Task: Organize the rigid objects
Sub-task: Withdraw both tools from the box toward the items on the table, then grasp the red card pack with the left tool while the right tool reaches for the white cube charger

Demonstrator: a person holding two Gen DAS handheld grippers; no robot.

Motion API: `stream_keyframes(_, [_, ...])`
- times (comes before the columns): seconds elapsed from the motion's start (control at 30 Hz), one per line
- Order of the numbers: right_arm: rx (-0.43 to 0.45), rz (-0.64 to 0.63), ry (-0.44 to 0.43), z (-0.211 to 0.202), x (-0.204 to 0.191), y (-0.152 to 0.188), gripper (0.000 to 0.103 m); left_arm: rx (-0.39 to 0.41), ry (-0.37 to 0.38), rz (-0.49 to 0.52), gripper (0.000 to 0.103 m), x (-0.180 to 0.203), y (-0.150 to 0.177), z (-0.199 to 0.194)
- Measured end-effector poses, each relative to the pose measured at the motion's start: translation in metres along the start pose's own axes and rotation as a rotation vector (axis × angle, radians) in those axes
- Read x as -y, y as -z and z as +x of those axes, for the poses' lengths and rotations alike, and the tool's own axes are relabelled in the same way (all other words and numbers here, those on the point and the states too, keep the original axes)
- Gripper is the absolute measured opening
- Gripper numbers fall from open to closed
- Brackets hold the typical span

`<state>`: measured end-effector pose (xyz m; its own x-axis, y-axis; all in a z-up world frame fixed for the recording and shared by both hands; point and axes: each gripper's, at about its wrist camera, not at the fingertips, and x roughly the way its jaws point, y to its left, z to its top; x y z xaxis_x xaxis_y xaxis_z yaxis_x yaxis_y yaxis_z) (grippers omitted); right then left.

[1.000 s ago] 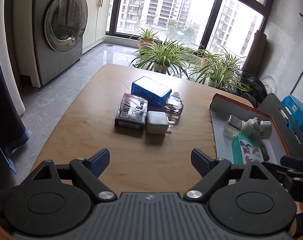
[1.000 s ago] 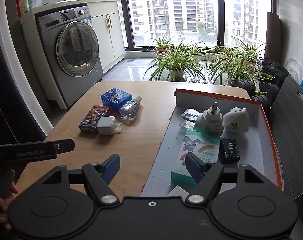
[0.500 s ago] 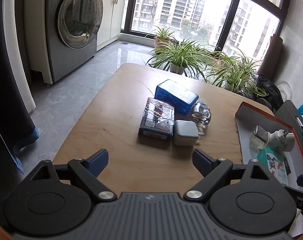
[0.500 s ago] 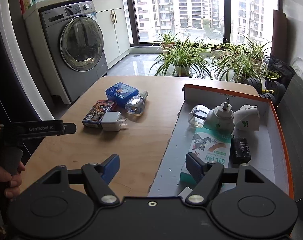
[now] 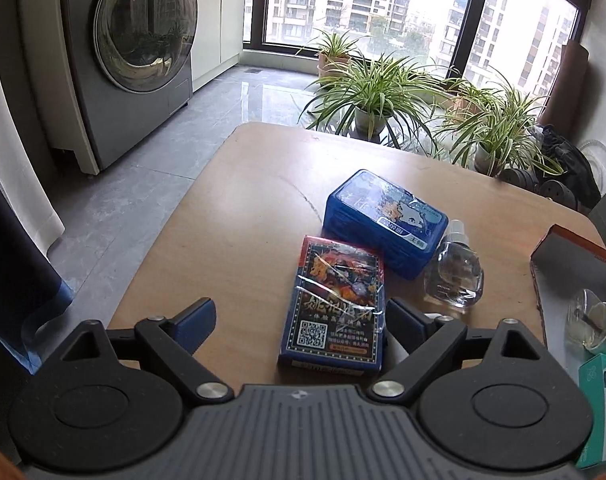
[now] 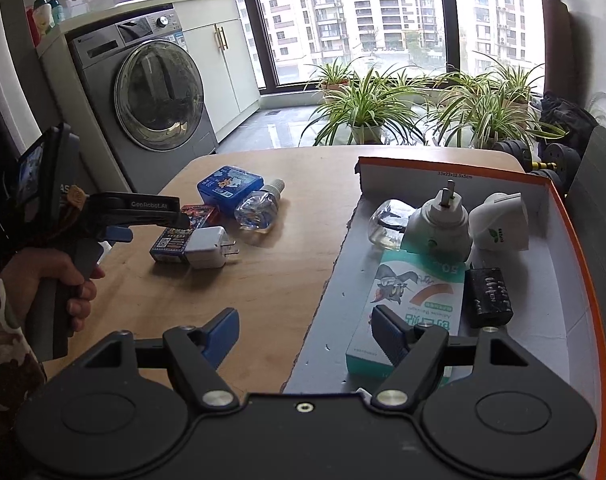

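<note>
A dark card box (image 5: 335, 304) lies on the wooden table (image 5: 239, 216), between the open fingers of my left gripper (image 5: 301, 320), nearer the right finger. Behind it lie a blue tin (image 5: 383, 220) and a clear spray bottle (image 5: 455, 276). The white charger (image 6: 207, 246) beside the card box shows in the right wrist view, mostly hidden in the left one. My right gripper (image 6: 305, 334) is open and empty, over the near left edge of the orange-rimmed box (image 6: 583, 280). The left gripper also shows in the right wrist view (image 6: 159, 216), above the card box (image 6: 181, 232).
The orange-rimmed box holds a teal carton (image 6: 411, 304), a black block (image 6: 489, 296), two white plug devices (image 6: 443, 220) and a clear bottle (image 6: 385, 224). A washing machine (image 6: 151, 96) stands left. Potted plants (image 6: 367, 108) stand beyond the table's far edge.
My left gripper has moved forward and down to the card box, which now sits between its fingers. The right gripper has barely moved.
</note>
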<state>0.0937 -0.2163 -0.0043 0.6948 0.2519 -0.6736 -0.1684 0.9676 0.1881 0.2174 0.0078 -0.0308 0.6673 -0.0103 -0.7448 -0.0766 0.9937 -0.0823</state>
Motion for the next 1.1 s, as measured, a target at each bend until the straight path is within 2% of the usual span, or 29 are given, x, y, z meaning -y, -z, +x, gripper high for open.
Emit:
stream_keyframes(0.17, [0.01, 0.044, -0.017, 0.003, 0.009, -0.003, 0.087, -0.042, 0.029, 0.041, 0.094, 0.003, -0.01, 0.022])
stream_keyframes(0.27, [0.021, 0.052, -0.025, 0.001, 0.011, -0.004, 0.087, -0.068, 0.051, 0.084, 0.091, 0.004, -0.004, 0.029])
stream_keyframes(0.37, [0.029, 0.057, -0.034, -0.001, 0.012, -0.005, 0.087, -0.042, 0.06, 0.126, 0.091, 0.002, 0.005, 0.024])
stream_keyframes(0.43, [0.03, 0.057, -0.037, -0.001, 0.011, -0.005, 0.087, -0.021, 0.041, 0.198, 0.079, 0.004, 0.013, 0.019])
stream_keyframes(0.47, [0.03, 0.056, -0.037, -0.001, 0.011, -0.005, 0.087, -0.005, 0.057, 0.211, 0.073, 0.003, 0.016, 0.016])
stream_keyframes(0.5, [0.03, 0.053, -0.035, 0.0, 0.011, -0.005, 0.087, 0.007, 0.063, 0.215, 0.059, 0.001, 0.018, 0.013])
stream_keyframes(0.53, [0.029, 0.051, -0.033, 0.0, 0.011, -0.005, 0.087, 0.007, 0.046, 0.212, 0.06, -0.001, 0.02, 0.009])
stream_keyframes(0.83, [0.002, 0.032, -0.033, 0.007, 0.004, -0.001, 0.087, 0.037, 0.12, 0.065, 0.06, -0.035, 0.035, -0.022])
stream_keyframes(1.1, [-0.033, 0.017, -0.057, 0.026, -0.028, -0.01, 0.087, 0.101, 0.163, -0.016, 0.06, -0.055, 0.051, -0.064])
